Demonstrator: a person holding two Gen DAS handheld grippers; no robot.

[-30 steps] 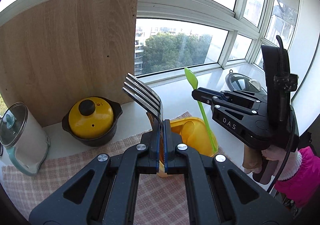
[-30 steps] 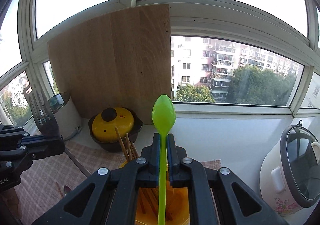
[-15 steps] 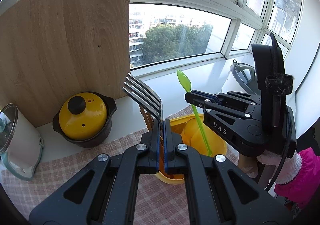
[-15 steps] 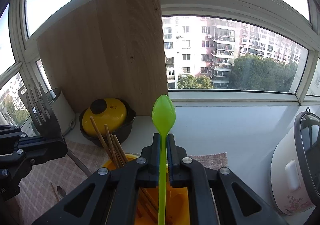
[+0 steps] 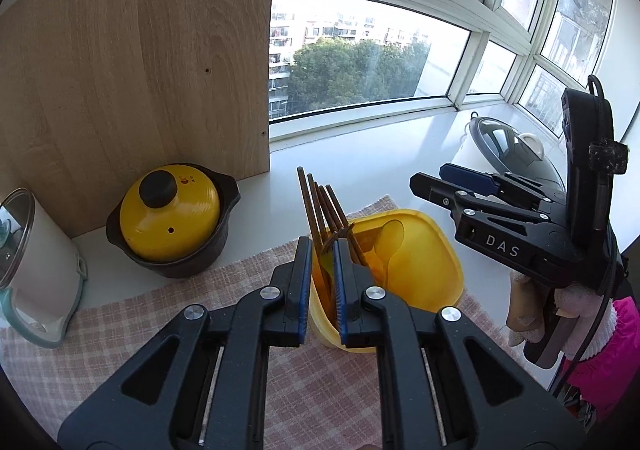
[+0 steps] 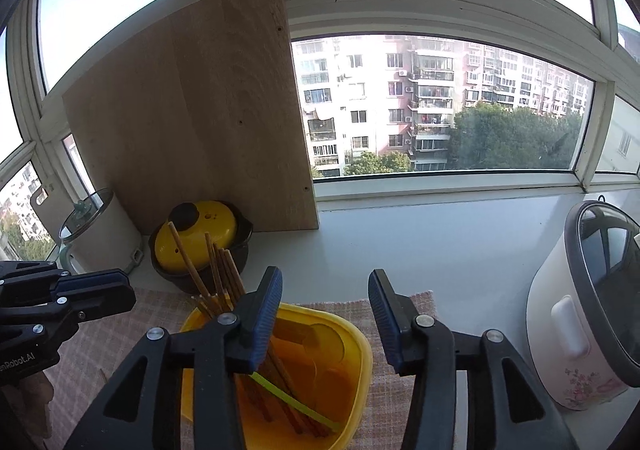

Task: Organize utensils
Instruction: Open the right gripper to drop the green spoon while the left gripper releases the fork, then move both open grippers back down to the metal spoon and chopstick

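Note:
A yellow utensil holder (image 5: 440, 250) stands on the checked cloth with several wooden chopsticks (image 5: 320, 202) sticking out of it. My left gripper (image 5: 322, 278) hovers over its near rim. Its jaws are opening, a narrow gap between the pads. The fork (image 5: 337, 237) has slid down among the chopsticks, and only its head shows beyond the fingertips. My right gripper (image 6: 326, 310) is above the holder (image 6: 360, 350), its jaws opening wide with nothing between them. The green spoon (image 6: 296, 402) lies slanted inside the holder. The right gripper (image 5: 444, 180) is also in the left wrist view.
A dark pot with a yellow lid (image 5: 172, 218) sits before a leaning wooden board (image 5: 140, 70). A white container with a glass lid (image 5: 28, 262) is at far left, and a flowered rice cooker (image 6: 592, 322) at right. A pink sleeve (image 5: 612, 350) holds the right gripper.
Both grippers sank toward the holder. The right jaws let go of the green spoon, which fell into the holder. The left jaws parted and the fork slid down.

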